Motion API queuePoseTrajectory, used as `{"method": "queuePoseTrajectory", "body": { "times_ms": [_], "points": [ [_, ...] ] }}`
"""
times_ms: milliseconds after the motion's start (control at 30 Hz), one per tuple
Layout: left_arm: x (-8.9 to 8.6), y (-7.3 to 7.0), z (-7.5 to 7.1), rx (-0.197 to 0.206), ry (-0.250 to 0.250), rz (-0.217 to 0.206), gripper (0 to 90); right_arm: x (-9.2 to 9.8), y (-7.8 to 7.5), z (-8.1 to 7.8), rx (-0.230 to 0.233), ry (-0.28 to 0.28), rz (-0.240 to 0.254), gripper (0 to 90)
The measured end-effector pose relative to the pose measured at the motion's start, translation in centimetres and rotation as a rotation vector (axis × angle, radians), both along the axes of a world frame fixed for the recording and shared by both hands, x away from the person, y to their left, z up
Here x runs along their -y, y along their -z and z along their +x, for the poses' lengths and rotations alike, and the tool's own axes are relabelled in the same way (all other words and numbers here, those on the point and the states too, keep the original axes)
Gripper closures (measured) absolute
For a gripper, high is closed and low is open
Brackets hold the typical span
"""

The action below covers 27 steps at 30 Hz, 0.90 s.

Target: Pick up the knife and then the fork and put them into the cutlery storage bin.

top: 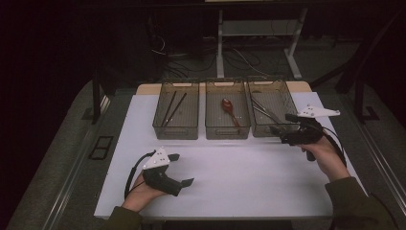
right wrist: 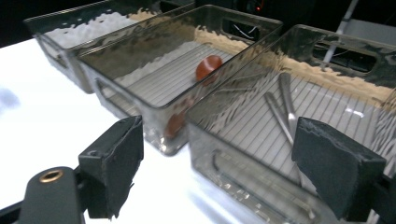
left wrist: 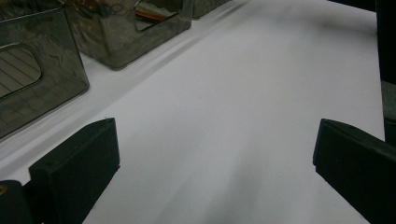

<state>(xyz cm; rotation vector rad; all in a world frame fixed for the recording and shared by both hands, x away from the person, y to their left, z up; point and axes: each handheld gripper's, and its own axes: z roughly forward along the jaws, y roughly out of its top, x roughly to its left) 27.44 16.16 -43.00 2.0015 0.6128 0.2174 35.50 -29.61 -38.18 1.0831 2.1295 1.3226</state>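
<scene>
Three smoky clear bins stand in a row at the back of the white mat. The left bin (top: 175,109) holds dark chopsticks (top: 170,108), the middle bin (top: 227,109) a red spoon (top: 229,109), the right bin (top: 270,105) metal utensils (top: 265,112). My right gripper (top: 282,123) hovers at the right bin's front corner, open and empty. In the right gripper view its jaws frame the right bin (right wrist: 243,177), with the metal utensils (right wrist: 285,107) and the red spoon (right wrist: 208,66) beyond. My left gripper (top: 182,169) rests low over the mat's front left, open with nothing between its jaws (left wrist: 215,158).
The white mat (top: 239,172) covers the table between the bins and the front edge. In the left gripper view two bins (left wrist: 37,79) stand at the upper left. Desk legs and cables (top: 220,52) lie on the dark floor behind.
</scene>
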Motion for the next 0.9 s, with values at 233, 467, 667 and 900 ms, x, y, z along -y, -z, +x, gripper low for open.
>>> {"method": "queuePoseTrajectory", "body": {
  "times_ms": [233, 467, 667, 900],
  "points": [
    [0.1, 0.0, -0.1, 0.001, -0.001, -0.003, 0.0, -0.2, 0.7, -1.9, 0.005, -0.019, -0.004, 15.9],
    [0.0, 0.0, -0.2, 0.002, -0.002, 0.0, 0.0, -0.3, 1.0, -3.6, 0.003, -0.035, 0.017, 15.9],
    [0.0, 0.0, -0.2, 0.001, -0.003, -0.003, 0.0, -0.3, 1.9, -4.8, -0.002, -0.055, 0.017, 15.9],
    [0.1, 0.0, -0.3, 0.001, 0.001, -0.003, 0.0, -0.3, 2.9, -5.9, -0.013, -0.066, 0.031, 15.9]
  ]
}}
